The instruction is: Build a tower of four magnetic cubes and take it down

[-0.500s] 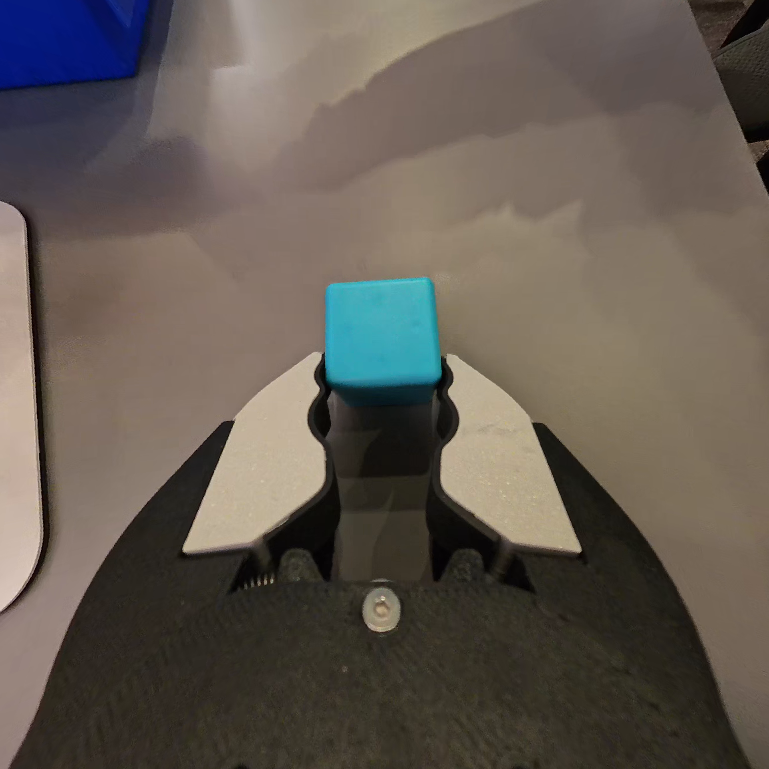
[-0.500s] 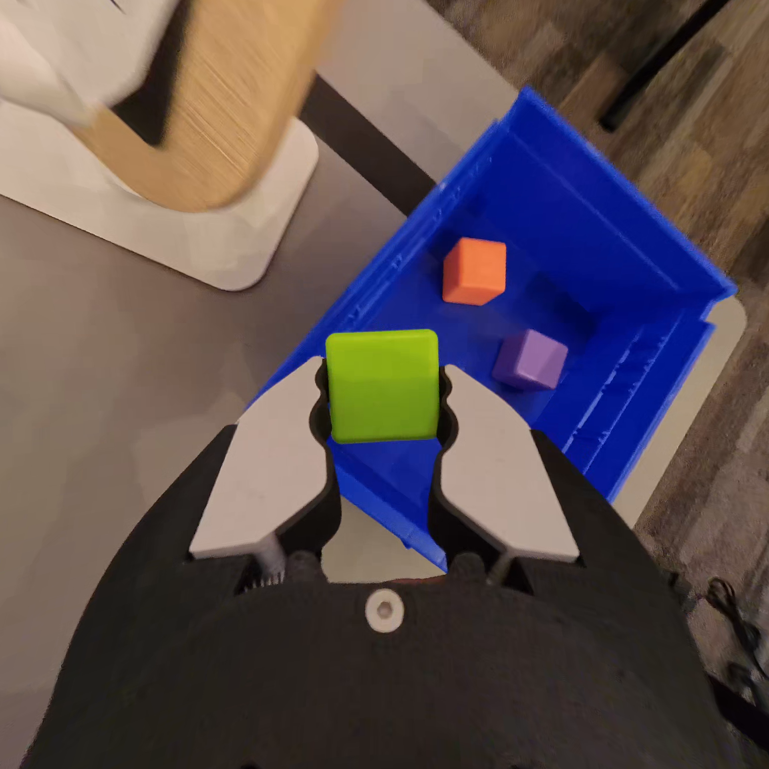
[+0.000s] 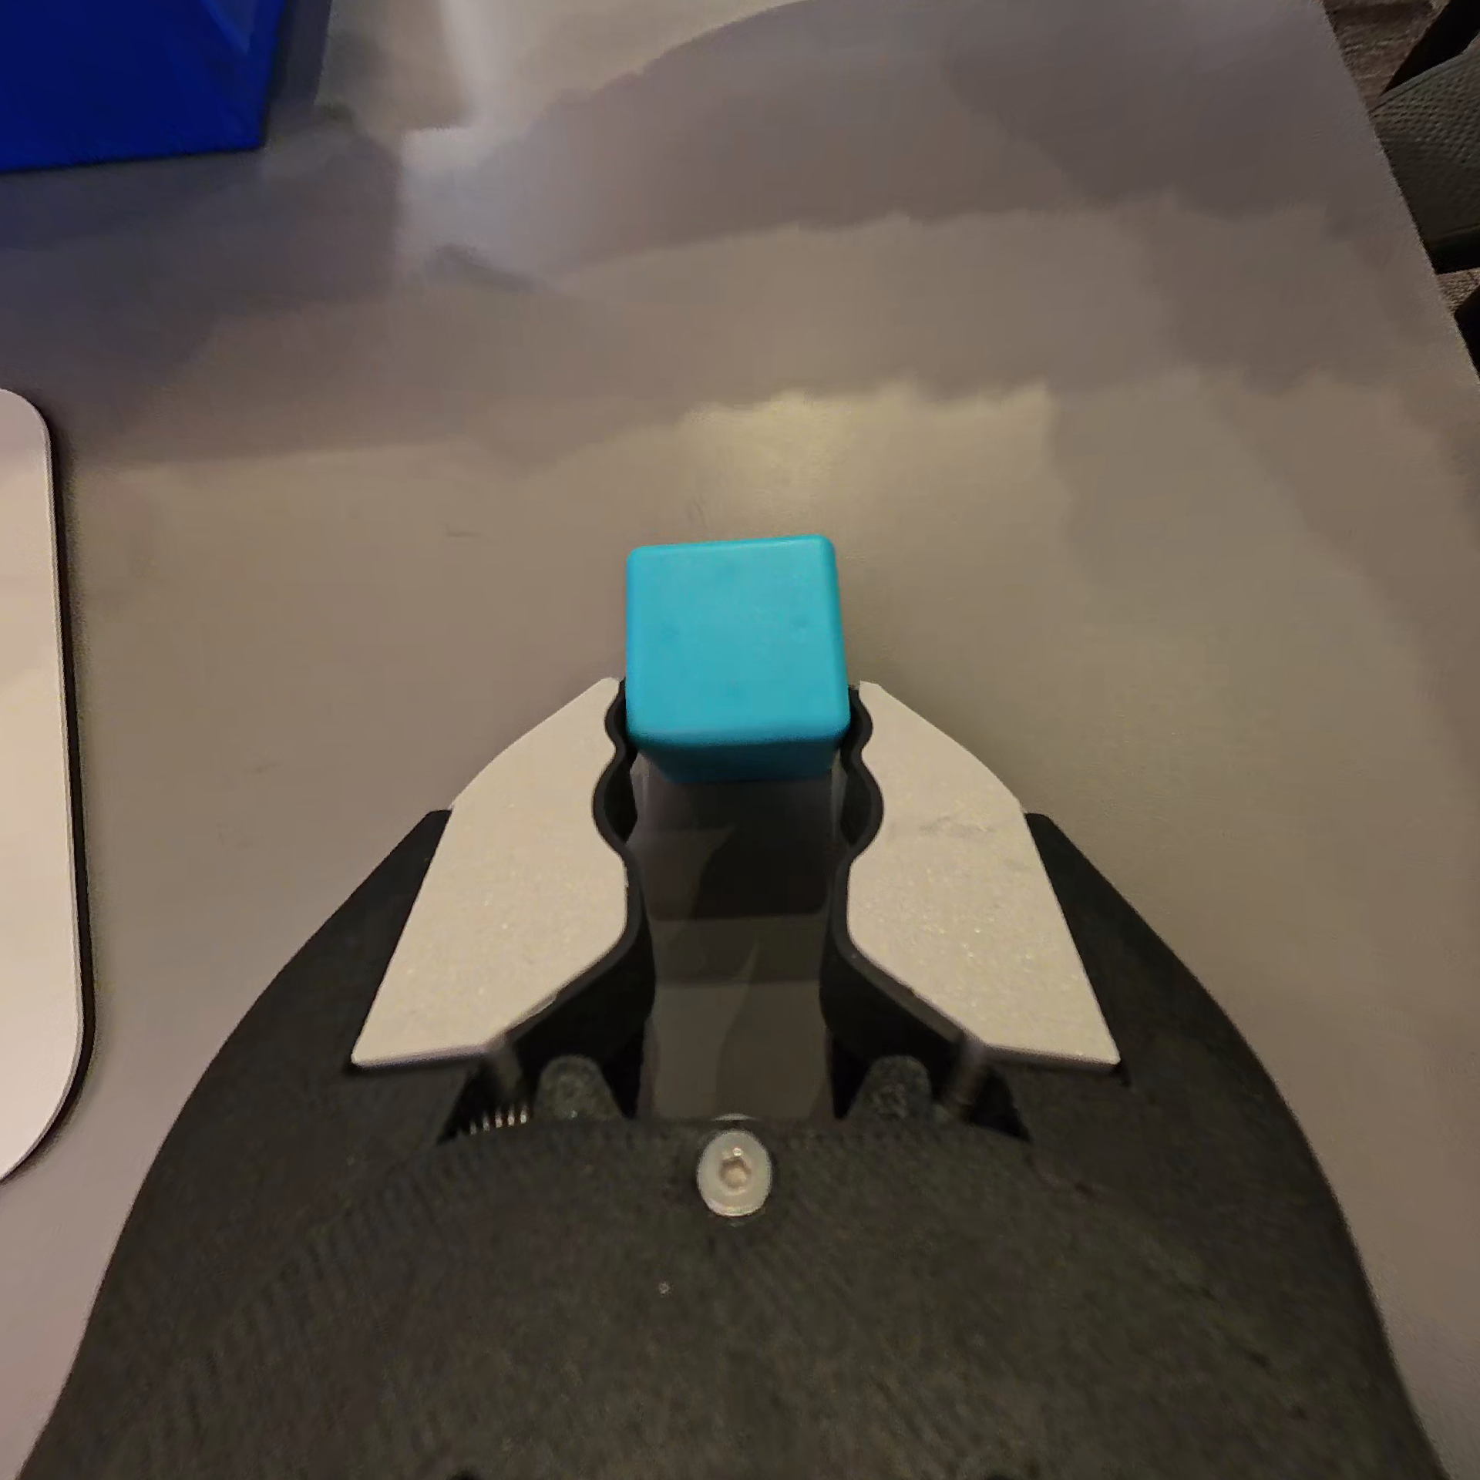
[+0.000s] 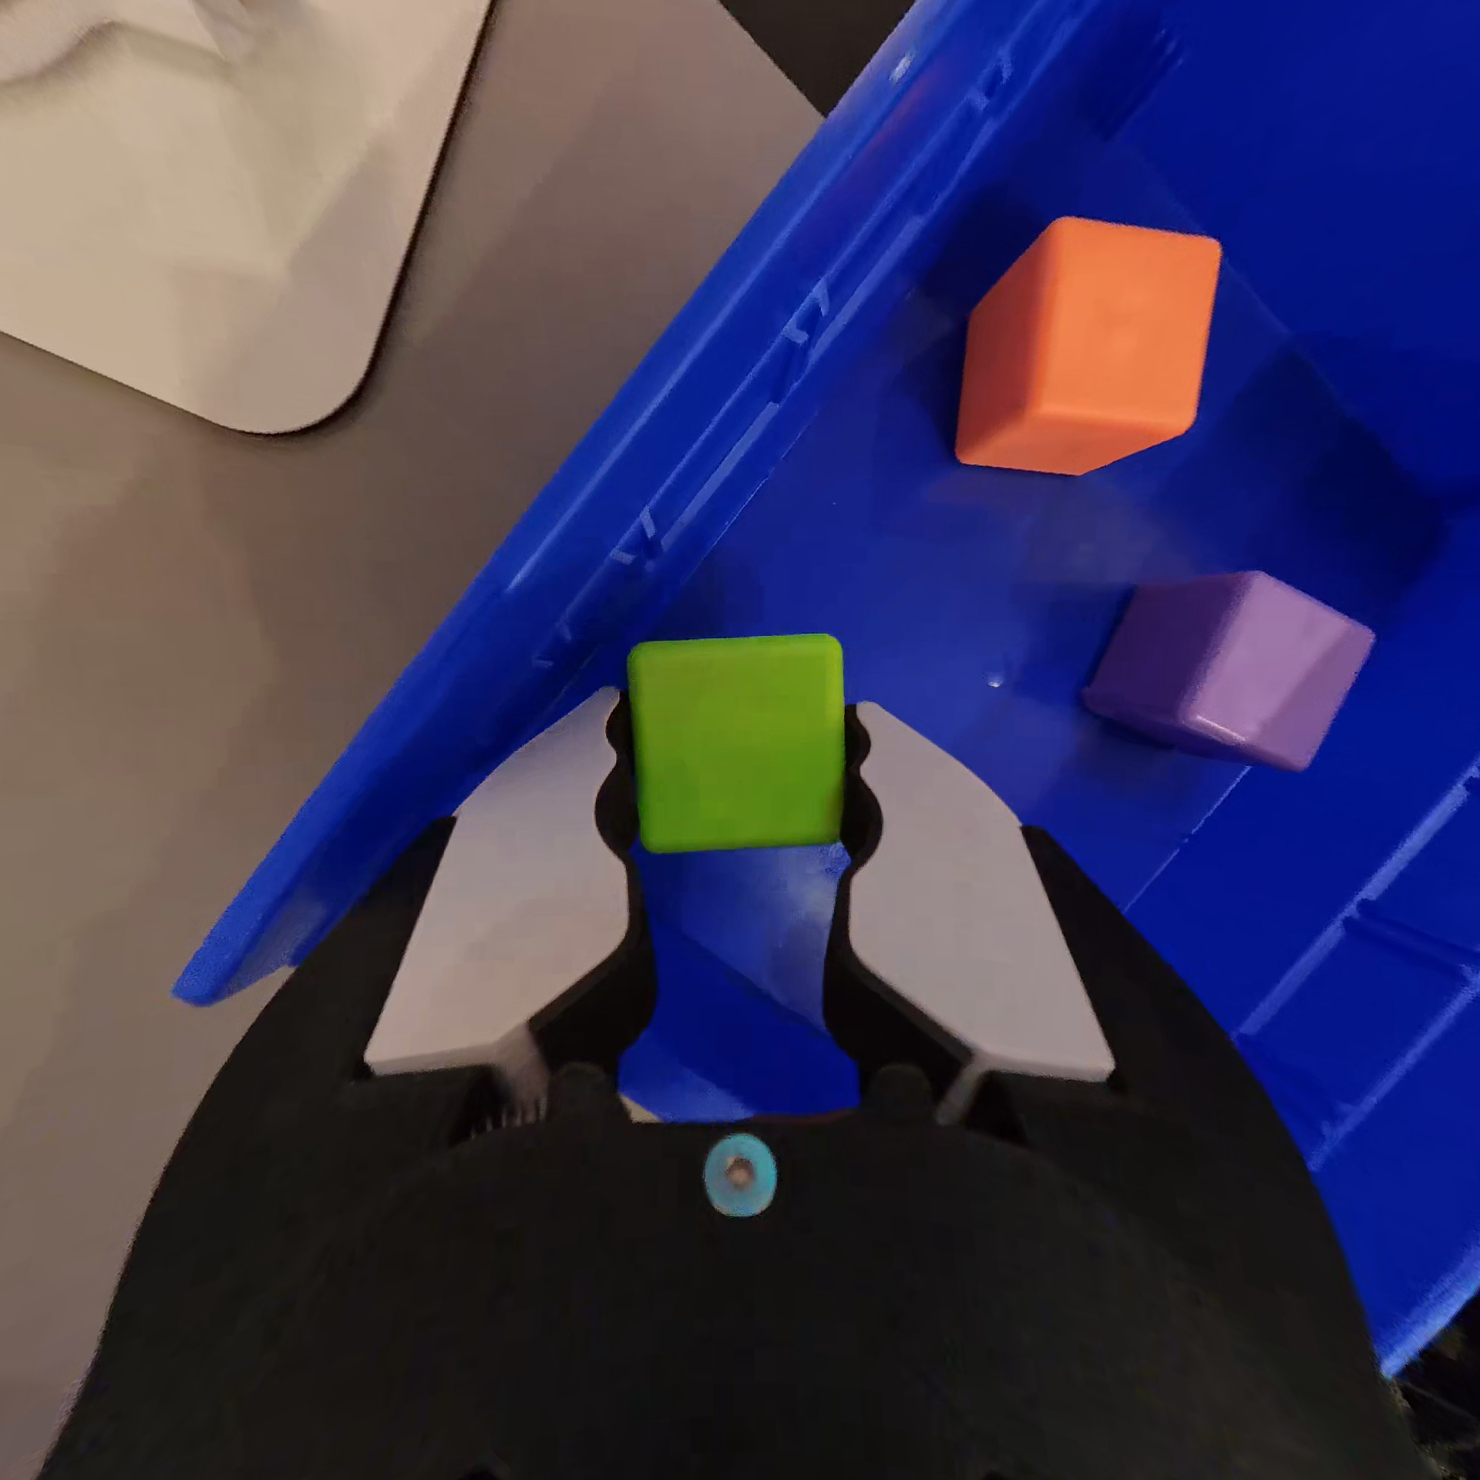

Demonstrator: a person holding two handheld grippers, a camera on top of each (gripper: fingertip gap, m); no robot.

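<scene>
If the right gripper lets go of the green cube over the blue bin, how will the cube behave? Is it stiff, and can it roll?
The green cube looks stiff: the right gripper leaves no dent. With flat faces it should probably tumble briefly, then rest, not roll. Being magnetic, it may snap toward the purple cube in the blue bin.
</scene>
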